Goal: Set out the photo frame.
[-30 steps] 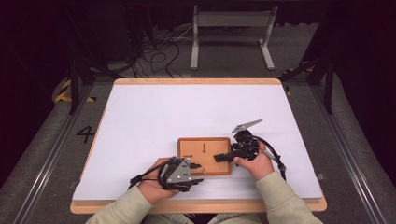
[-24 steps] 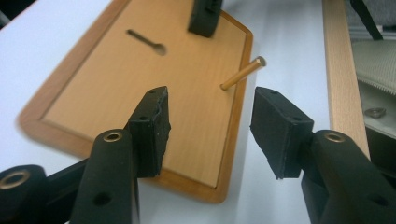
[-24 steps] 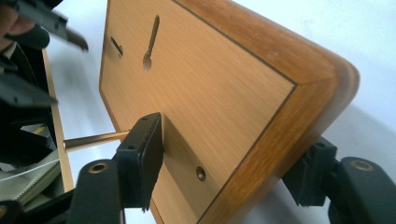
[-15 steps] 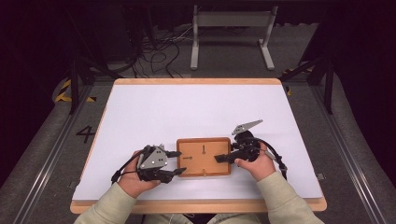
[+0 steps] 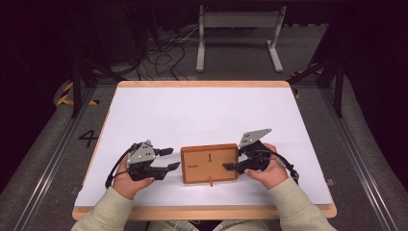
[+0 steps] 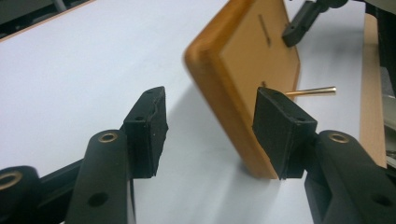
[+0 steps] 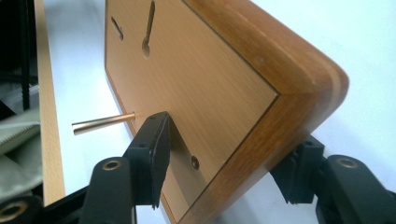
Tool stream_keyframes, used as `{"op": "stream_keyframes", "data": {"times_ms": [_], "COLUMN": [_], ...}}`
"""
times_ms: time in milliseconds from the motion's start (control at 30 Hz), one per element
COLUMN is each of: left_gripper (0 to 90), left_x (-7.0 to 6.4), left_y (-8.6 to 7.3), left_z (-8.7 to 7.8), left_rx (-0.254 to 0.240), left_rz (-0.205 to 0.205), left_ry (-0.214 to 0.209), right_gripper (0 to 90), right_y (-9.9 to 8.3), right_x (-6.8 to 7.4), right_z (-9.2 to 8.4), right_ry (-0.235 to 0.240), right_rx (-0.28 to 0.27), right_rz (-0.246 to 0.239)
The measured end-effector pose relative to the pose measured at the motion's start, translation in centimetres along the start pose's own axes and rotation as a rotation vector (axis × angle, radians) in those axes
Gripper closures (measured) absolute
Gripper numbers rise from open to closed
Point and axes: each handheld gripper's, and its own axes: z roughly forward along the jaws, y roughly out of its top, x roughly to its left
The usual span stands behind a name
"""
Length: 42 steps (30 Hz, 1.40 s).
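Observation:
A flat wooden board (image 5: 202, 171) with two keyhole slots lies on the white table (image 5: 202, 115), near the front edge. A thin brass peg (image 5: 210, 181) sticks out by its near edge. My right gripper (image 5: 230, 163) straddles the board's right end. In the right gripper view one pad lies on the slotted face (image 7: 201, 79) and the other sits behind the thick edge; these jaws have just been closing onto it. My left gripper (image 5: 171, 159) is a short way left of the board, open. Its jaws have just been opening, with nothing between them (image 6: 210, 126).
A person's hands and pale sleeves (image 5: 288, 202) come in from the table's front edge. Beyond the table's far edge stand a metal frame (image 5: 238, 38) and loose cables (image 5: 163, 53) on the dark floor. Rails (image 5: 48, 159) run along both sides.
My left gripper has drawn back to the left, away from the board's left end, and its jaws have spread wider. The right gripper has stayed at the board's right end.

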Motion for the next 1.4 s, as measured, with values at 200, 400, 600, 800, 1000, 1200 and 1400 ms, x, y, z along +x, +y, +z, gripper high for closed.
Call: {"op": "stream_keyframes", "data": {"times_ms": [200,400,600,800,1000,1200,1400], "left_gripper": [44.0,43.3,43.3,41.8,41.8,41.8,41.1], "left_x": [0.7,1.4,1.7,2.2,2.5,2.6,2.7], "left_y": [-0.6,-1.1,-1.5,-2.1,-2.4,-2.5,-2.5], "left_z": [-0.1,-0.2,0.1,0.6,0.8,0.9,1.0], "left_rx": [0.003,0.002,0.010,0.031,0.038,0.045,0.043], "left_rz": [-0.027,-0.058,-0.073,-0.096,-0.113,-0.109,-0.114], "left_ry": [0.078,0.121,0.143,0.166,0.170,0.170,0.170], "right_gripper": [45.6,49.3,53.8,58.9,61.5,61.4,58.7], "right_y": [-0.1,-0.3,-0.6,-1.1,-1.4,-1.6,-1.9], "right_x": [1.1,2.2,3.3,4.4,5.1,5.6,6.2], "right_z": [-0.5,-1.1,-1.8,-2.3,-2.7,-3.0,-3.0], "right_ry": [-0.043,-0.075,-0.092,-0.101,-0.105,-0.089,-0.074], "right_rx": [0.014,0.031,0.051,0.064,0.065,0.073,0.091], "right_rz": [-0.122,-0.208,-0.265,-0.302,-0.318,-0.329,-0.337]}}
